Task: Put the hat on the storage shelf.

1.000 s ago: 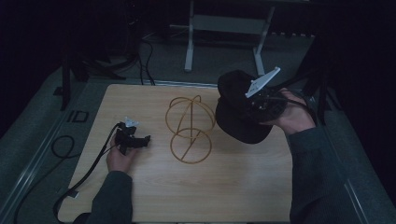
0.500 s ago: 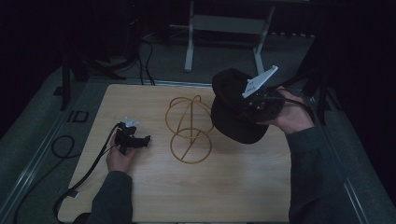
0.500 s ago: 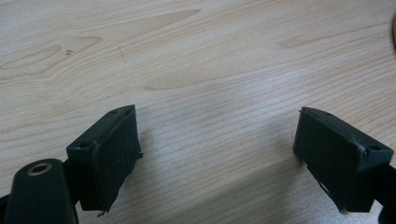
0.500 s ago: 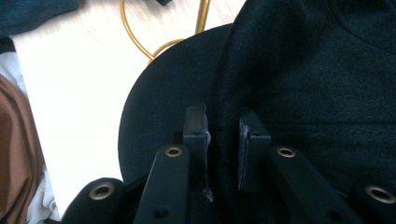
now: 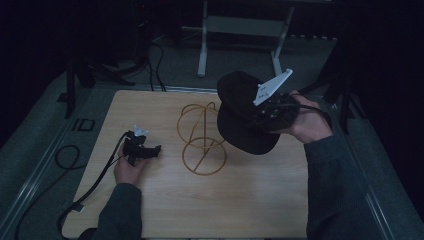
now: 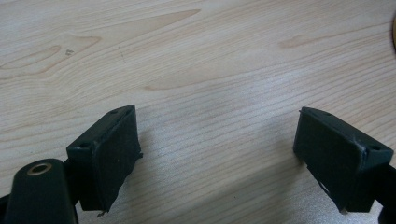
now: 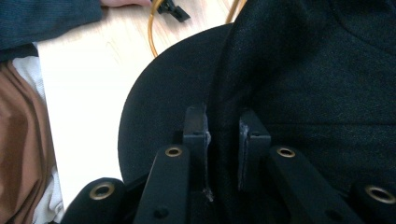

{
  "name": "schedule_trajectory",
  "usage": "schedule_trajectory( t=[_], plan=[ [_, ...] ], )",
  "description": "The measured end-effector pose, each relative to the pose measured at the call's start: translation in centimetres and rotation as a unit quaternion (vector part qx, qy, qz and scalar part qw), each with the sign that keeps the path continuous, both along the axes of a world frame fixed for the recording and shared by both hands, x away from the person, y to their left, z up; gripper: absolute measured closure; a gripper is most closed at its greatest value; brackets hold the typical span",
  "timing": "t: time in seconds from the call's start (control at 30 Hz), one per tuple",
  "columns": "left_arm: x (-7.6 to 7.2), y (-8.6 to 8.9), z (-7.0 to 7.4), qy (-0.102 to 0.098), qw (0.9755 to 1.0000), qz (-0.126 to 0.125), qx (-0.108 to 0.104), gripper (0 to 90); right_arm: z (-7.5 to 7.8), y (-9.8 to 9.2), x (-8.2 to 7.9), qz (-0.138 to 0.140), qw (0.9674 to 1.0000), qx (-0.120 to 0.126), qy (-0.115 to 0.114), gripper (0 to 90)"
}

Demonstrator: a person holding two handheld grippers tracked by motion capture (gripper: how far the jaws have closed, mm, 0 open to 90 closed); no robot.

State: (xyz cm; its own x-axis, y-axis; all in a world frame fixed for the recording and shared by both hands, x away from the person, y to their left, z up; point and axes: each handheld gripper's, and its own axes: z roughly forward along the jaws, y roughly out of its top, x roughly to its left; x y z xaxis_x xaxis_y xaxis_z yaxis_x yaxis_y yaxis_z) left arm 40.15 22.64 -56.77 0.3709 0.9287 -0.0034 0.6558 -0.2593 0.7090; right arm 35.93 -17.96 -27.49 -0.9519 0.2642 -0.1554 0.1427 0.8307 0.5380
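A black cap [image 5: 240, 112] hangs in the air over the right half of the wooden table [image 5: 165, 200], just right of a gold wire stand [image 5: 202, 135] made of rings. My right gripper [image 5: 262, 116] is shut on the cap; in the right gripper view its pads [image 7: 198, 128] pinch a fold of the black fabric [image 7: 303, 84] where crown meets brim. My left gripper [image 5: 150, 150] rests low on the table's left side. In the left gripper view its jaws stand wide apart over bare wood, and the gripper [image 6: 217, 140] is open with nothing between its pads.
A cable [image 5: 95, 180] trails from the left gripper off the table's front left corner. A white metal frame [image 5: 240, 30] stands on the floor behind the table. Bare wood lies in front of the stand.
The right hand has carried the cap a little left and up, closer to the wire stand. The left hand has stayed where it was.
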Motion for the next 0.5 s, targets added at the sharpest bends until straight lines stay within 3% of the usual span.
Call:
schedule_trajectory(
  t=[0.5],
  plan=[
    [0.0, 0.0, 0.0, 0.000, 1.0000, 0.001, -0.001, 13.8, 0.1, 3.9, -0.6, 0.056, 0.9984, -0.005, -0.001, 77.7]
  ],
)
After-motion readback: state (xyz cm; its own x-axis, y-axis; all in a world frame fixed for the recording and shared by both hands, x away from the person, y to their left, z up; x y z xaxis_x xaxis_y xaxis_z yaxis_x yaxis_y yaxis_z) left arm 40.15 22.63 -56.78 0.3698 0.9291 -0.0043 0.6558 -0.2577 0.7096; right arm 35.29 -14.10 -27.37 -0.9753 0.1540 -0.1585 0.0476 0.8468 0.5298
